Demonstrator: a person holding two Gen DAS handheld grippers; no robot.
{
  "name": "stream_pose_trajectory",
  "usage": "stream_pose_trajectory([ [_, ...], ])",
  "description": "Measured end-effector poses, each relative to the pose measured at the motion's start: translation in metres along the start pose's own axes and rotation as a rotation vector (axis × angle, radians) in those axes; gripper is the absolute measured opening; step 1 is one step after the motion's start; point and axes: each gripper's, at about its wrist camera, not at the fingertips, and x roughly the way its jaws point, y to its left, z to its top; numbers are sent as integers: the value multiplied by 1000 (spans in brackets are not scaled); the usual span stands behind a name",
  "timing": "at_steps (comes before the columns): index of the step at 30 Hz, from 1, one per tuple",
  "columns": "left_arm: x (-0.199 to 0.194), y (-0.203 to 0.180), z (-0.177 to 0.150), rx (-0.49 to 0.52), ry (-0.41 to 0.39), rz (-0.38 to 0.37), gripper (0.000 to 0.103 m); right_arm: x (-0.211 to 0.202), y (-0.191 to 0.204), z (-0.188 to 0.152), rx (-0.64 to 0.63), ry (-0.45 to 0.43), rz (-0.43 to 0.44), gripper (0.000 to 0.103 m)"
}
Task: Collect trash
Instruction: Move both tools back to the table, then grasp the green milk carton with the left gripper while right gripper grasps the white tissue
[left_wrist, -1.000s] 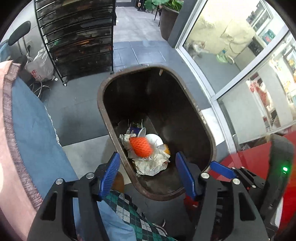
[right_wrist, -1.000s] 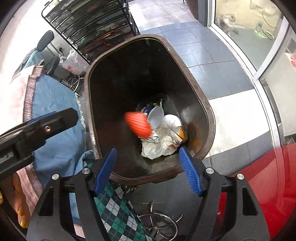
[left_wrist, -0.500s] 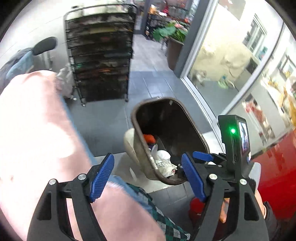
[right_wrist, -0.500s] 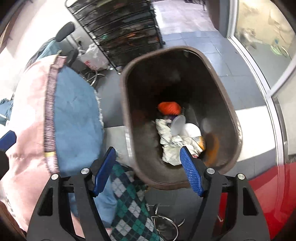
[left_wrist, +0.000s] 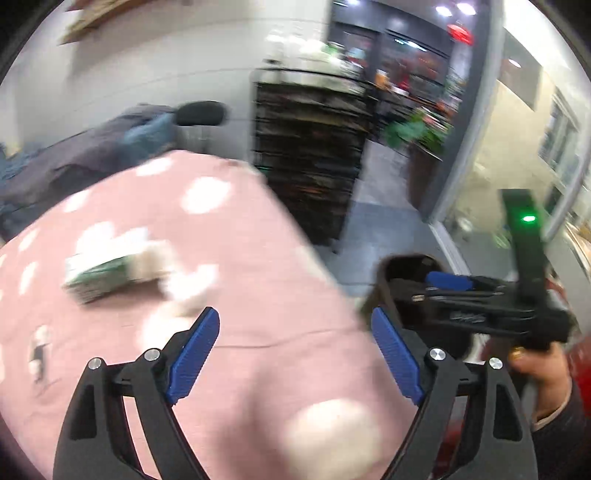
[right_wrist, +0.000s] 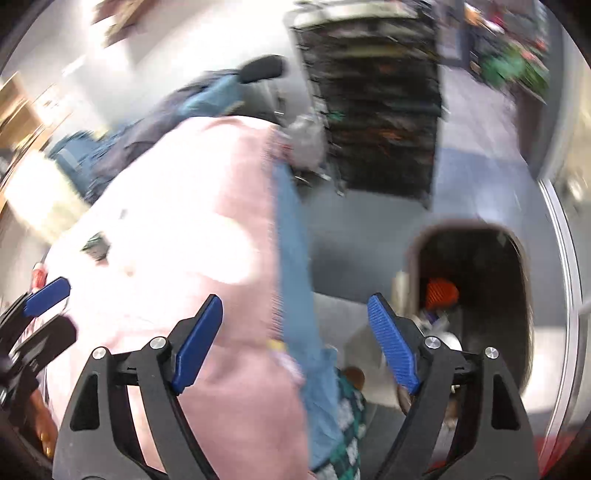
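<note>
Pink cloth (left_wrist: 229, 280) with pale spots across the near left, a green-and-white pack (left_wrist: 110, 273) lying on it. Behind, black wire rack (left_wrist: 310, 155) upright on grey tiled floor (left_wrist: 380, 229). Dark chair headrest (left_wrist: 201, 112) beside a blue-grey heap (left_wrist: 110, 147). Potted plant (left_wrist: 417, 133) by the glass door frame (left_wrist: 469, 122). Blue fabric strip (right_wrist: 295, 258) along the pink edge, green argyle cloth (right_wrist: 347, 413) lower down.

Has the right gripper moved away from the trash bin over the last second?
Yes. The right gripper, jaws opening and empty, has swung left: the brown trash bin, earlier centred ahead, now sits far right.
</note>
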Motion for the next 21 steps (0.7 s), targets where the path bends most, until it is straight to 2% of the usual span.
stream_pose_trajectory([
  [4, -12, 52, -6, -58, -28, 90, 88, 8, 44, 13, -115, 23, 80, 84],
  [6, -12, 77, -10, -60, -20, 146, 88, 14, 67, 18, -178, 41, 109, 84],
  [9, -7, 110, -12, -35, 0, 182, 88, 25, 98, 22, -264, 77, 144, 84],
  [12, -1, 140, -12, 28, 39, 215, 88, 42, 126, 28, -351, 113, 159, 84],
  [17, 9, 168, -5, 131, 68, 200, 92, 77, 165, 42, -450, 201, 156, 84],
  [21, 37, 170, 13, 320, 129, 246, 92, 110, 188, 53, -506, 242, 98, 83],
])
